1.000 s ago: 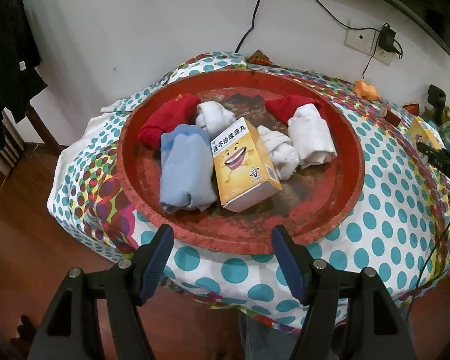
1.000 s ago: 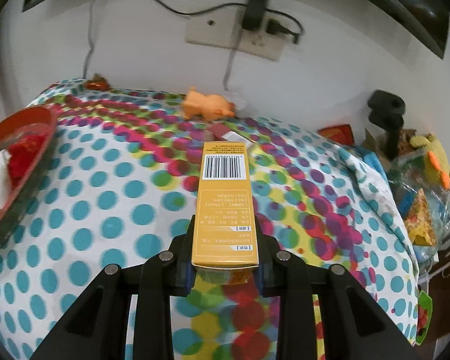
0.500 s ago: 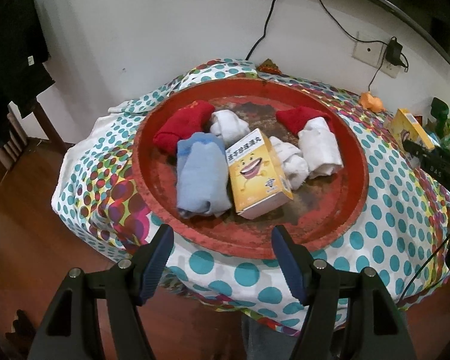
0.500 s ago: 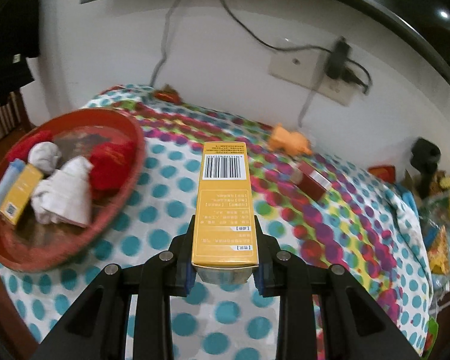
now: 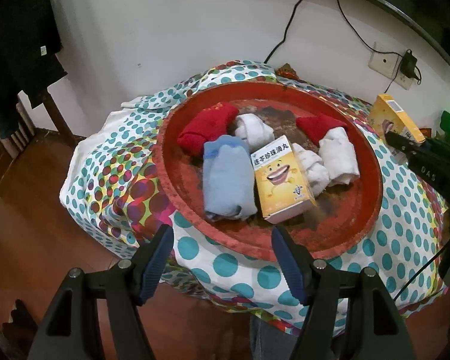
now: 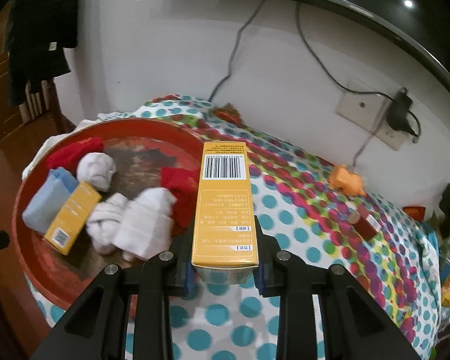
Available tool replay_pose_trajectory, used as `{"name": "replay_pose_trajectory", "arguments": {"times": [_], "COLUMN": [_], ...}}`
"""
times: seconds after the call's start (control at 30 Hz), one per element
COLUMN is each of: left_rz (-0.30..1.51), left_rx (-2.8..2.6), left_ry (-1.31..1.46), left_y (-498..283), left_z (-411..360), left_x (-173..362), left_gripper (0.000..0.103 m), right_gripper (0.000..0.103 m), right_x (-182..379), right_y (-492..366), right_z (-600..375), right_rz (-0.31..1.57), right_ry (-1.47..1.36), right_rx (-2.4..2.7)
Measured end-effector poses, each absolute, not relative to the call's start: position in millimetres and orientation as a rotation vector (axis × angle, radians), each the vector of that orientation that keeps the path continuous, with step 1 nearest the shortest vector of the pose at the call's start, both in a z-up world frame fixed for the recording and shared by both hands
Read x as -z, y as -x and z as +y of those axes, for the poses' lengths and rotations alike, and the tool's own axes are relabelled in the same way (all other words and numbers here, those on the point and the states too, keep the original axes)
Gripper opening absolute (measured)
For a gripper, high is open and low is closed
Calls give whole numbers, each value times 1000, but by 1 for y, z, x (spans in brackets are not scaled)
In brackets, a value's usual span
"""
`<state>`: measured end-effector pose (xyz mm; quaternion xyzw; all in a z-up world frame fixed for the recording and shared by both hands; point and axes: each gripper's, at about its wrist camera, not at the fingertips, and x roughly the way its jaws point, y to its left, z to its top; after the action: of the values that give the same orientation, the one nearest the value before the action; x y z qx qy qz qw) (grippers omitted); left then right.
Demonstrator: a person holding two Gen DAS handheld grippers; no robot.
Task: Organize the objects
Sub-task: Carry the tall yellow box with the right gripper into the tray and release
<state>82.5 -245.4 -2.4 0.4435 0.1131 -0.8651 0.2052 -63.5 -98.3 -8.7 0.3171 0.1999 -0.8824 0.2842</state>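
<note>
**Yellow box carried toward the red tray**

Since a second ago the right gripper has swung across the table: then its camera saw only the tray's edge at far left, now most of the tray fills the left of its view. The left gripper's view has changed little, though the carried box has come into sight at its right edge.

Left wrist view: the left gripper [image 5: 222, 258] hangs with its jaws wide apart and nothing between them, over the near edge of the polka-dot tablecloth [image 5: 195, 249]. Beyond the fingertips sits the round red tray [image 5: 372, 198]. In it lie a yellow box with a smiling face [image 5: 280, 184], a blue sock roll [image 5: 226, 186] touching its left side, a red sock roll [image 5: 207, 127], and white sock rolls [image 5: 339, 156] to its right. At far right, the right gripper's dark body holds the carried yellow box [image 5: 393, 120] above the cloth, just outside the tray rim.

Right wrist view: the right gripper [image 6: 225, 270] is clamped on the carried yellow box, one pad on each long side near its rear end; the barcode end juts forward beyond the fingertips, over the tray's right rim. An orange toy [image 6: 346, 181] and a small red box [image 6: 364, 225] lie on the cloth to the right, well apart from the tray.
</note>
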Motion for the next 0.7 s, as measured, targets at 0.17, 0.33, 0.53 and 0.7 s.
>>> {"name": "replay_pose_trajectory", "arguments": {"times": [0.17, 0.33, 0.53, 0.7], "left_rz": [332, 352, 352, 366], "left_rx": [2385, 2370, 2361, 2345], "left_ry": [-1234, -1224, -1217, -1234], "left_y": [-85, -88, -90, -89], "left_z": [-255, -263, -268, -272], "left_x": [3, 3, 2, 7], "left_gripper": [69, 69, 70, 69], "right_gripper": [27, 27, 27, 27], "right_x": [9, 10, 16, 27], "right_y": [53, 48, 49, 61], "right_z": [-131, -159, -193, -216], "right_rz": [549, 547, 553, 537], "right_ry": [-834, -825, -844, -908], "right_rx": [2308, 2267, 2229, 2201]}}
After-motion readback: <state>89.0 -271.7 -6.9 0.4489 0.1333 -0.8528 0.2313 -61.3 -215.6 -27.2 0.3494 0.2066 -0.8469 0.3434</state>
